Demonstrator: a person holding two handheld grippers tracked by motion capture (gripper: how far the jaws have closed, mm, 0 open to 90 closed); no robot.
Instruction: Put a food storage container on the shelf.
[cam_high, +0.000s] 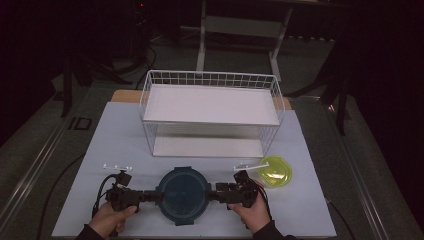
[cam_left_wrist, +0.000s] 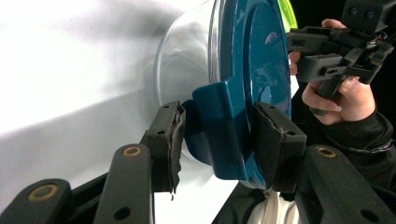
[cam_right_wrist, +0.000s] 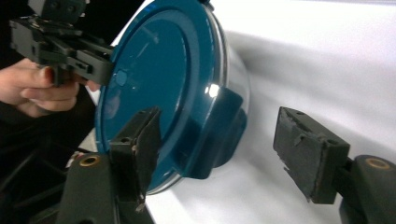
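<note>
Gripping the left latch tab of the blue-lidded glass container, your left claw is clamped on it. Your right claw stands open, astride the opposite tab without pressing. The container sits on the bench, front centre.

Quick count of what's on the table: one round container with a blue lid, sitting right in front of the rack. One white wire rack with two shelves, at the back. One yellow-green lidded container, off to the rack's front right. Two small white strips, one front left of the rack and one front right. Two sets of tongs, left and right, one on each side of the blue lid.
</note>
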